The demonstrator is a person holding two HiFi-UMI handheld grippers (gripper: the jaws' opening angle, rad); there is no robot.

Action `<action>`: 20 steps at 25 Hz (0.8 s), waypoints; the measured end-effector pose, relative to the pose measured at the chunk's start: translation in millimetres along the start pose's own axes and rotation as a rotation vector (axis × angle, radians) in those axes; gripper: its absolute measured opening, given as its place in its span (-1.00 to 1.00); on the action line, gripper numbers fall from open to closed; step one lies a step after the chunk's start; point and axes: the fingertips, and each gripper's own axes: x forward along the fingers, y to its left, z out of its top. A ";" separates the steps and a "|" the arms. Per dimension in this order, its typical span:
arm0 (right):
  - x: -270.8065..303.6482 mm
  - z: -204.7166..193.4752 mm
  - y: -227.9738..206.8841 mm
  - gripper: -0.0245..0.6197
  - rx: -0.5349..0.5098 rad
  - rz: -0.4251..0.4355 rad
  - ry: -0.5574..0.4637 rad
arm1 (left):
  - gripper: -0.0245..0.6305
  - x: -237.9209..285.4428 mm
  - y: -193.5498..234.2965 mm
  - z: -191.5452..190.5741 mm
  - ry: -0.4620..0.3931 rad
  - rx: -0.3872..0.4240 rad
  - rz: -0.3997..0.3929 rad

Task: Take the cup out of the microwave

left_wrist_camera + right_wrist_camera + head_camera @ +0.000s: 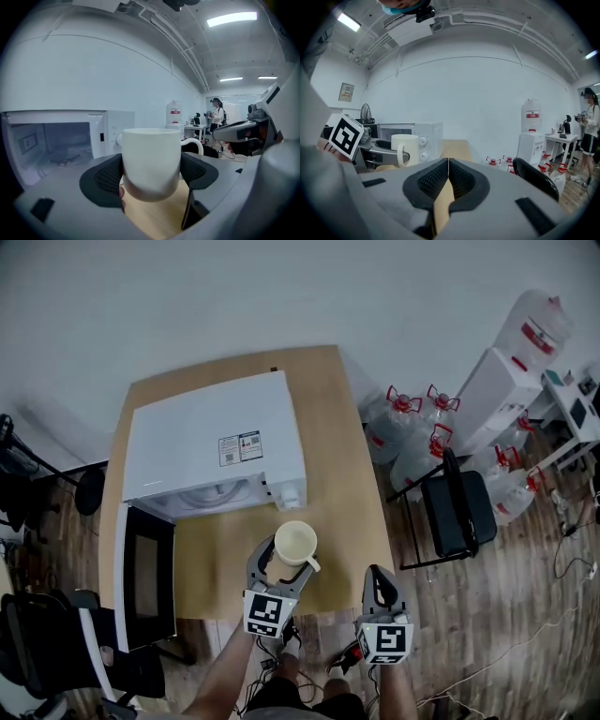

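A cream cup (294,543) is held upright just above the wooden table (328,427), in front of the white microwave (214,444). My left gripper (279,563) is shut on the cup (151,161), its black pads (108,174) pressing both sides, handle pointing right. The microwave door (142,576) hangs open toward me and the cavity (51,143) looks empty. My right gripper (378,580) is shut on nothing, to the right of the cup near the table's front edge. From the right gripper view, the cup (404,148) sits at left.
A black chair (457,509) stands right of the table, with several water jugs (403,427) and a white dispenser (487,390) behind it. Another black chair (37,634) stands at the lower left. A person (217,117) stands far off in the room.
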 end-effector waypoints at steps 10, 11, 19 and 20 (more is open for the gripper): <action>-27.5 -33.0 -43.4 -0.87 0.028 -0.057 0.034 | 0.27 30.4 -59.5 -20.7 0.025 0.005 -0.081; -28.9 -36.5 -46.6 -0.87 0.030 -0.060 0.038 | 0.27 33.2 -63.9 -23.6 0.027 0.004 -0.086; -26.3 -69.1 -64.7 -0.87 0.047 -0.074 0.067 | 0.27 59.5 -87.0 -52.6 0.046 0.006 -0.122; -25.4 -73.1 -66.2 -0.87 0.048 -0.074 0.071 | 0.27 62.6 -89.4 -56.4 0.050 0.006 -0.126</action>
